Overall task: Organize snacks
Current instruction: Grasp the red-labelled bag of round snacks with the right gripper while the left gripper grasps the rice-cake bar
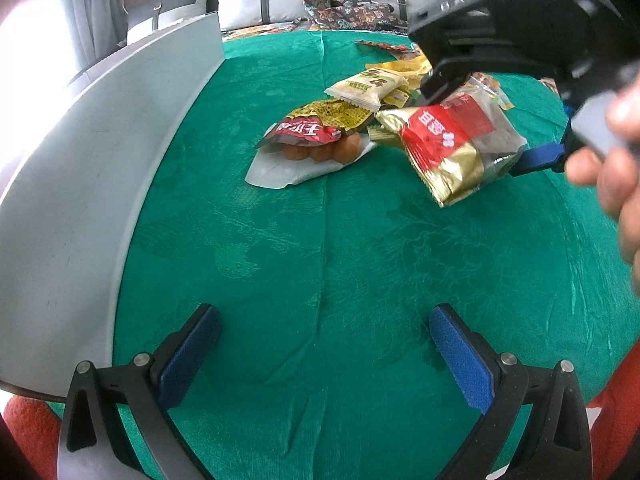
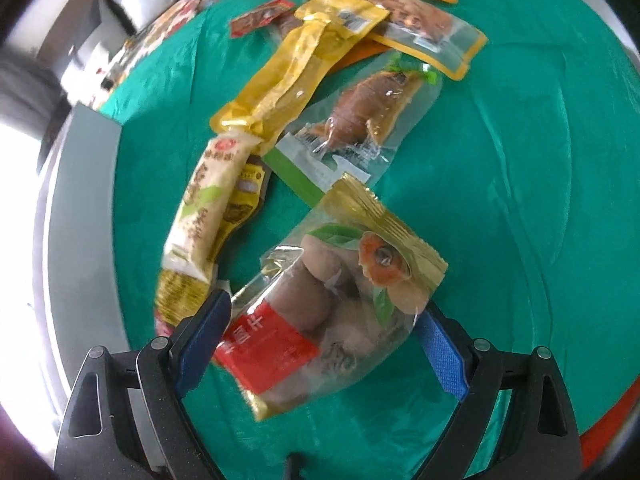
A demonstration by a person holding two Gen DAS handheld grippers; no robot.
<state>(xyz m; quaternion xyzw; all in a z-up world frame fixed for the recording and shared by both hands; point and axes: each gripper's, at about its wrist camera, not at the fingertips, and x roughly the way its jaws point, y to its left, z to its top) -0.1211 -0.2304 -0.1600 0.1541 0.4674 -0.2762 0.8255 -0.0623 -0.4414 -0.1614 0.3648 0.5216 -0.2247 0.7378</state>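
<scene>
Right gripper point(image 2: 324, 332) is pinching a clear snack pouch point(image 2: 332, 300) with gold sealed ends and a red label; brownish pieces show inside. Both blue pads press its sides. In the left wrist view the same pouch point(image 1: 452, 148) hangs off the table, above the green tablecloth point(image 1: 320, 240), with a hand point(image 1: 616, 168) on the gripper body at the right edge.

Left gripper point(image 1: 324, 340) is spread wide, nothing between the fingers, low over bare cloth near the table edge.

Rest of the snacks are on the cloth, beyond the held pouch:
- red-and-yellow packet point(image 1: 316, 124) lying over round orange-brown pieces on a white wrapper point(image 1: 288, 168)
- cream packet point(image 1: 368, 86) just behind it, overlapping more yellow packets
- long yellow sleeve point(image 2: 292, 68), cream stick pack point(image 2: 208, 200), clear pouch with a brown piece point(image 2: 360, 120), orange-edged pouch point(image 2: 424, 28), all in one overlapping pile

Grey upright panel point(image 1: 100, 160) along the left side of the table.
</scene>
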